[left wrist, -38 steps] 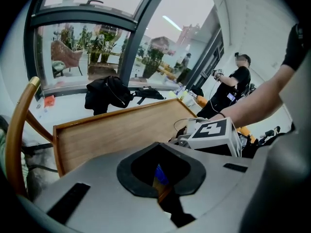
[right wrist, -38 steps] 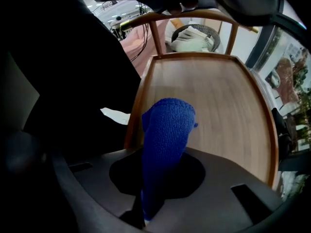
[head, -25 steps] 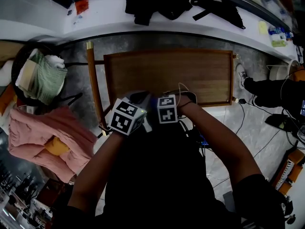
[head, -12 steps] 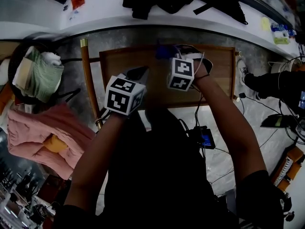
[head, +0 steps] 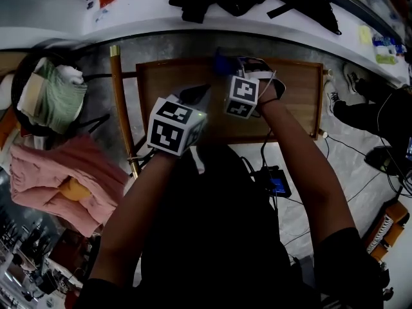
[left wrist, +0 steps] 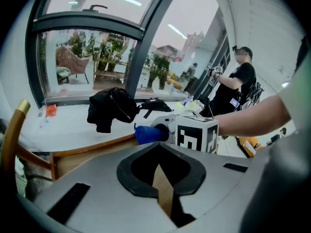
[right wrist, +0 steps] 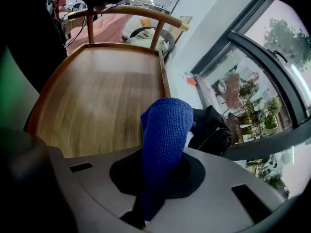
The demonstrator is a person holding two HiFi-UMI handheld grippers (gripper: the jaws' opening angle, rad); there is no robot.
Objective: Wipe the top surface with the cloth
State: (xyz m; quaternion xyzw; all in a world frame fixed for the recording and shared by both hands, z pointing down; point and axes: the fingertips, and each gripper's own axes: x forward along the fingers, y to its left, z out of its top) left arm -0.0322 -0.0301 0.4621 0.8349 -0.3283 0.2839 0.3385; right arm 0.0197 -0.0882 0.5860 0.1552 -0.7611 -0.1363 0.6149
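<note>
The cloth (right wrist: pixel 165 140) is deep blue with a fine knitted weave. The chair seat (right wrist: pixel 102 101) is warm brown wood with a straight grain, and its back rail (right wrist: pixel 126 11) is a lighter honey tone. The left gripper (left wrist: pixel 164 198) and right gripper (right wrist: pixel 146 210) are matt grey with black pads. Their 2 cubes (head: pixel 174 126) are white with black square markers. A pink heap (head: pixel 64 179) lies on the floor (head: pixel 347 166) — grey, marbled.

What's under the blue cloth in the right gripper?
The blue cloth, clamped in the right gripper, hangs by the far rim of the wooden top, with bare wood showing beside it. The cloth covers the patch directly beneath, so contact cannot be judged.
</note>
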